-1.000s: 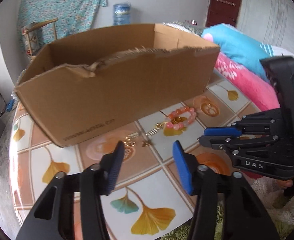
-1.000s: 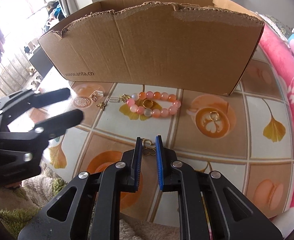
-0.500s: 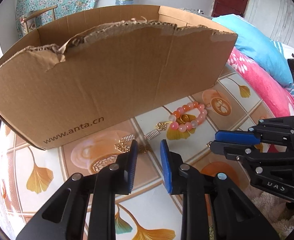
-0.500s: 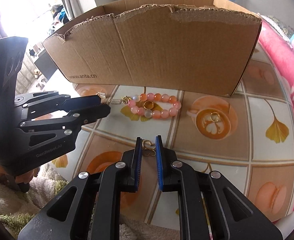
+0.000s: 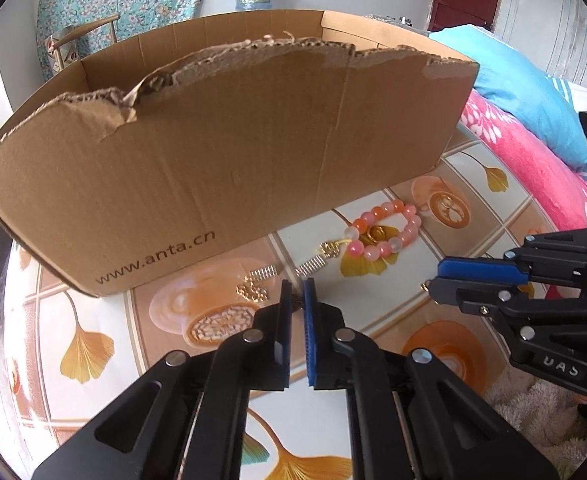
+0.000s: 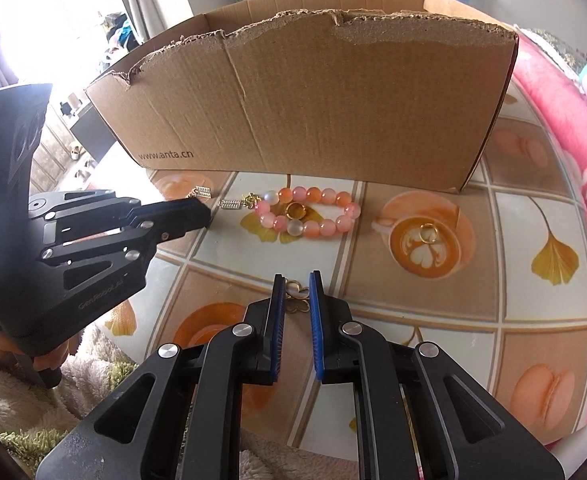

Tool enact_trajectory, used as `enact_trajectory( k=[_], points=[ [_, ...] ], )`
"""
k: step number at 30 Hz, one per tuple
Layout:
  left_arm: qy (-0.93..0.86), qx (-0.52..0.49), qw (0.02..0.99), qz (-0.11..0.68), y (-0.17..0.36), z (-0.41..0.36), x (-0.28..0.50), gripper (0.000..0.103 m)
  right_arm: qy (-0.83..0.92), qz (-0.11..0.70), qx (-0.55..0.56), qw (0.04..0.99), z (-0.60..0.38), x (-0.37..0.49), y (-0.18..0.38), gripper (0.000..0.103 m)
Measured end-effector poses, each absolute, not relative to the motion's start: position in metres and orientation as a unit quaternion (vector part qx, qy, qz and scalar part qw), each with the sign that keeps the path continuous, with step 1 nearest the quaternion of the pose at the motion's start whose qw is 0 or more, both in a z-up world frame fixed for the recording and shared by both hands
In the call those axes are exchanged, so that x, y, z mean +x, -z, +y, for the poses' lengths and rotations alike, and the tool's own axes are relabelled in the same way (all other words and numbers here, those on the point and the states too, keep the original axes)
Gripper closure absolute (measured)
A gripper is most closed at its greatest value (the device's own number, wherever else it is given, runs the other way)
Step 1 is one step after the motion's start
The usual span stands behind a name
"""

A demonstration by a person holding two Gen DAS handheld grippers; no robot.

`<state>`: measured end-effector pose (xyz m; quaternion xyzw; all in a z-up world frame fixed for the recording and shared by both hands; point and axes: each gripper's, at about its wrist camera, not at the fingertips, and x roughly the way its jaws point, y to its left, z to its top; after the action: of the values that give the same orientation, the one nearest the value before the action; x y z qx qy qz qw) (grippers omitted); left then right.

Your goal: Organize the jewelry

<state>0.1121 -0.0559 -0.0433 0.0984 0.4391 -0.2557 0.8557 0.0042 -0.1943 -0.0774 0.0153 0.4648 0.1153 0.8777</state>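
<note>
A pink bead bracelet (image 5: 373, 254) (image 6: 309, 194) lies before the torn cardboard box (image 5: 233, 160) (image 6: 313, 100), a gold ring (image 6: 295, 211) inside its loop. Left of it lie two silver bar charms (image 5: 311, 267) (image 5: 263, 272), a gold charm (image 5: 251, 292) and a round filigree piece (image 5: 221, 322). My left gripper (image 5: 297, 286) (image 6: 207, 216) is shut at the table where a small gold butterfly charm lay; the charm is hidden between the pads. My right gripper (image 6: 295, 278) (image 5: 437, 276) is shut on a gold clover charm (image 6: 297, 300), whose loop pokes out at the tips.
Another gold ring (image 6: 428, 233) rests on a coffee-cup print of the patterned tablecloth (image 6: 533, 208). Pink and blue bedding (image 5: 533, 128) borders the table on the right. A fluffy rug (image 6: 93, 368) lies below the near edge. A chair (image 5: 77, 44) stands behind the box.
My left gripper came down toward the box and its jaws went from wide open to shut over the small butterfly charm. The right gripper kept its hold on the clover charm.
</note>
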Motion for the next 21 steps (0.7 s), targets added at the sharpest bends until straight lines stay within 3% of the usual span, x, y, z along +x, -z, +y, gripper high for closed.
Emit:
enact_trajectory(
  k=[13,14,17,21],
  points=[
    [0.262,0.059,0.853,0.448,0.041,-0.029,0.091,0.097,-0.110,0.469,0.009,0.876,-0.197,0.004,0.074,0.093],
    [0.266,0.050,0.853,0.447,0.038,-0.026,0.091,0.096,-0.109,0.469,0.009,0.876,-0.198,0.004,0.073,0.093],
    [0.270,0.038,0.854,0.442,0.032,-0.020,0.087,0.080,-0.107,0.471,0.009,0.876,-0.195,0.006,0.073,0.093],
    [0.273,0.046,0.851,0.447,0.033,-0.024,0.085,0.079,-0.105,0.471,0.006,0.876,-0.192,0.007,0.074,0.093]
  ],
)
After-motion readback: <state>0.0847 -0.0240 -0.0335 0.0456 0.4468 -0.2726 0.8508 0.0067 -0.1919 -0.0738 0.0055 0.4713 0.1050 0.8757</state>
